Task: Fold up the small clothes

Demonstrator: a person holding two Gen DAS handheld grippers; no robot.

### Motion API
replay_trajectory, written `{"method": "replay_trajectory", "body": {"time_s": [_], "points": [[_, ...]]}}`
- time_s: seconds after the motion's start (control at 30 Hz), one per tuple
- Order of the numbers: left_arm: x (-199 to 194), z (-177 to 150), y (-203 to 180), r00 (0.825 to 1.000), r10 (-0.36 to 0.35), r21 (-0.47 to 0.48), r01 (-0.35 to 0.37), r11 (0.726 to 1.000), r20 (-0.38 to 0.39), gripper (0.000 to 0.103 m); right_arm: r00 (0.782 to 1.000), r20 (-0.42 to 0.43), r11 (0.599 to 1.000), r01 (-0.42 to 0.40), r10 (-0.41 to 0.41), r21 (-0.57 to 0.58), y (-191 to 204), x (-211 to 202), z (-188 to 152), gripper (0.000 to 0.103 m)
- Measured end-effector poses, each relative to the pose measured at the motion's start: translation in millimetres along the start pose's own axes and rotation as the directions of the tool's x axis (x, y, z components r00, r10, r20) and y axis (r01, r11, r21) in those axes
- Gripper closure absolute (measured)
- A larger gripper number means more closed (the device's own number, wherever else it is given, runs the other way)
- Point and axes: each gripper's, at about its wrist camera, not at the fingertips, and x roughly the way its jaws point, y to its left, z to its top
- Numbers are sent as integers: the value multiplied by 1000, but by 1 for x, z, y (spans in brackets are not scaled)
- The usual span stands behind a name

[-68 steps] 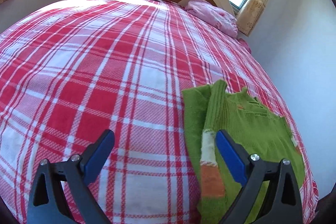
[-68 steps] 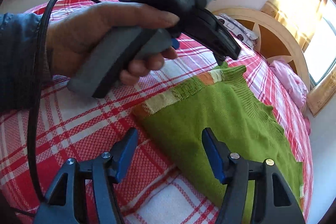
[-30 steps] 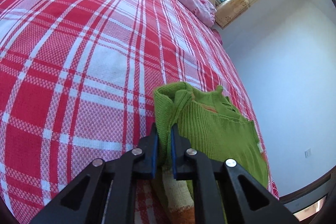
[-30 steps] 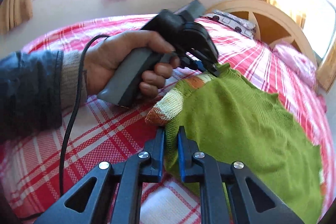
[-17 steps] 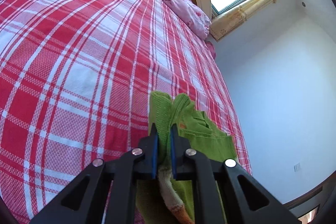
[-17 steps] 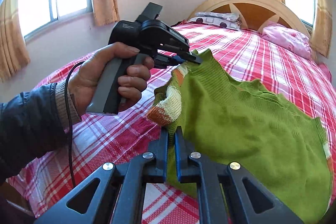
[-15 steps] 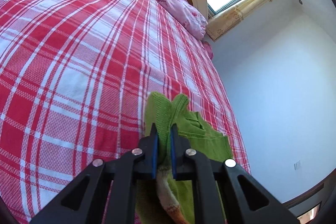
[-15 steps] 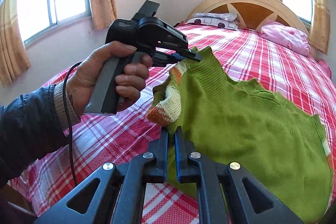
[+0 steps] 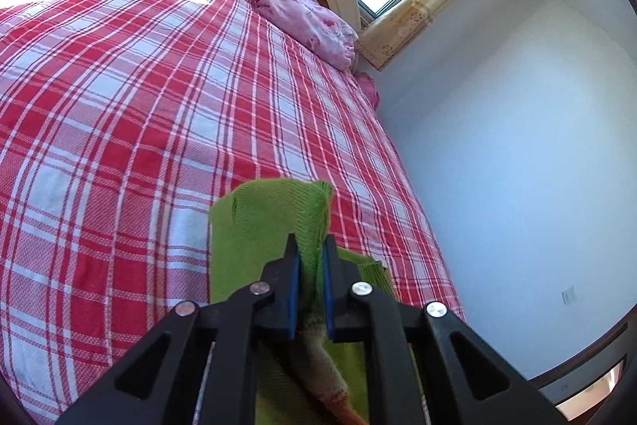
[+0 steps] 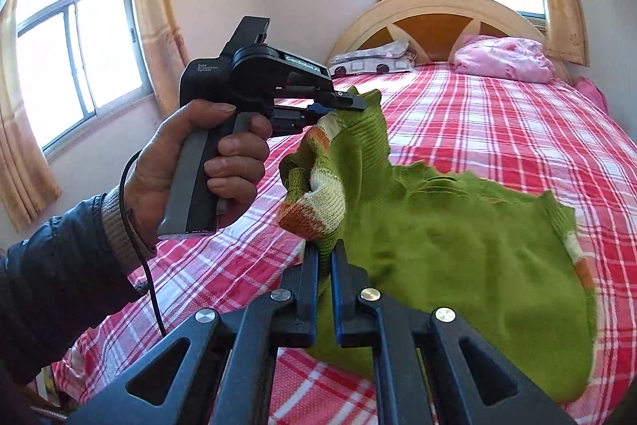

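Observation:
A small green knitted sweater (image 10: 458,237) with orange-and-white cuffs hangs lifted above the red plaid bed (image 10: 497,114). My right gripper (image 10: 324,249) is shut on its near edge, just below a striped cuff (image 10: 318,206). The left gripper (image 10: 338,106), held in a hand (image 10: 191,162), is shut on the sweater's far upper edge. In the left wrist view the left gripper (image 9: 306,249) pinches a green fold (image 9: 270,218), and a cuff (image 9: 322,365) hangs beneath it. The sweater's lower right part still touches the bed.
A rounded wooden headboard (image 10: 434,14) stands at the far end with a grey patterned pillow (image 10: 374,60) and a pink bundle (image 10: 501,58). Curtained windows (image 10: 75,58) sit left and behind. A white wall (image 9: 517,146) runs along the bed's right side. A cable (image 10: 147,265) hangs from the left hand.
Both grippers closed on the sweater's edge and lifted it off the bed. Over the last half second they rose further and the right wrist rolled.

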Motion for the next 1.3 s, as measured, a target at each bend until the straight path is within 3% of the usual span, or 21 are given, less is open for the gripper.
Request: {"method": "replay_trajectory", "body": {"time_s": [0.37,0.83,1.3], "points": [[51,-8,-59,998,-12,48,15,999,-55,93,999,19,990,27,-29,137,-65,-44,-11,98],[126,-37,-118,983,5,123,18,992,-185,93,998,-46,950,63,-52,306,-137,-74,-51,99],[174,-85,-152,966,121,279,-55,959,-228,90,992,-125,890,59,-2,452,-171,-70,-93,98]]}}
